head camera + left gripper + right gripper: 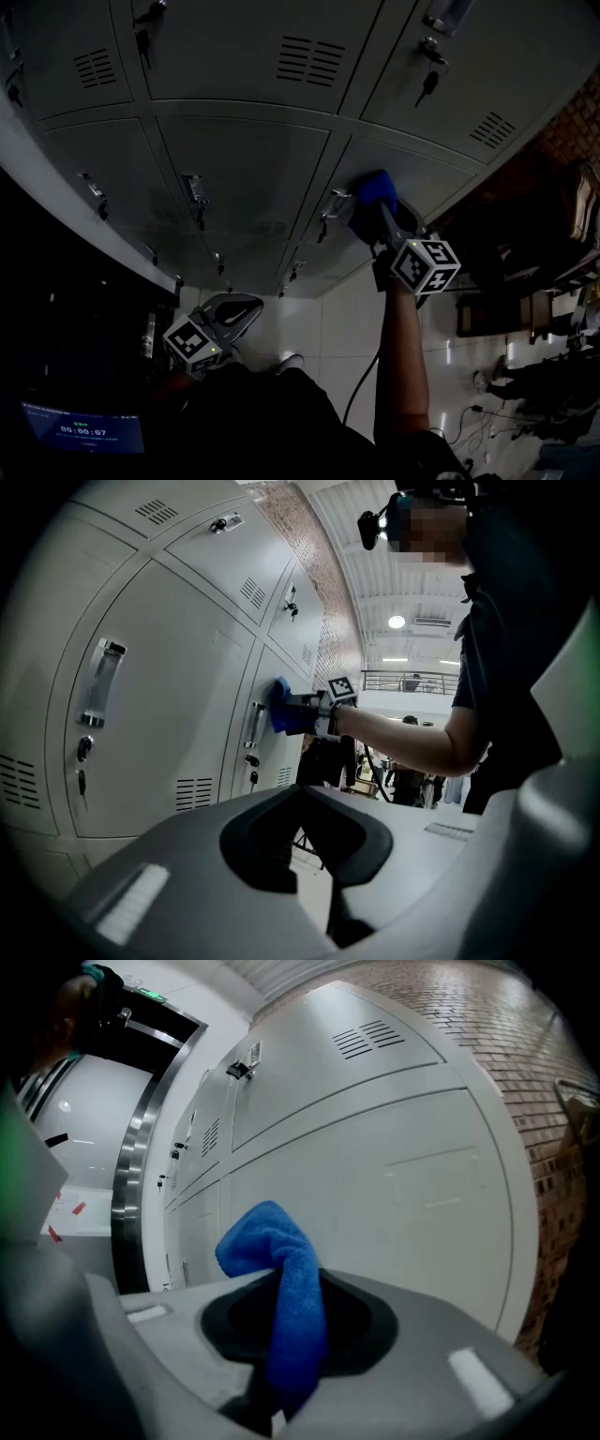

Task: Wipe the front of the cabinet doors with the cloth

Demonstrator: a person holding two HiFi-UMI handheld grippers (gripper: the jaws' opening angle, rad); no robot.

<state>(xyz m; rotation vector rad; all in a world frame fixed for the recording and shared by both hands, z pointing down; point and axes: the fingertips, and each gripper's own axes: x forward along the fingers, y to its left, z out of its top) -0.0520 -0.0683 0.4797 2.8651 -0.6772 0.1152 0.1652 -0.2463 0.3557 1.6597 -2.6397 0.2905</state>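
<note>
Grey metal cabinet doors (246,161) with handles and keys fill the upper head view. My right gripper (380,222) is shut on a blue cloth (376,190), whose bunched end is up against a lower door (417,169) beside its handle (335,204). In the right gripper view the cloth (284,1283) rises from between the jaws in front of the pale door (412,1180). My left gripper (236,312) hangs low, away from the doors, jaws together with nothing in them. The left gripper view shows the cloth (279,707) touching the door (159,686).
Keys (427,84) hang in several locks. White floor tiles (328,337) lie below, with a black cable (361,380) trailing down. A brick wall (572,127) and dark furniture (497,309) stand to the right. A lit screen (84,429) sits at the lower left.
</note>
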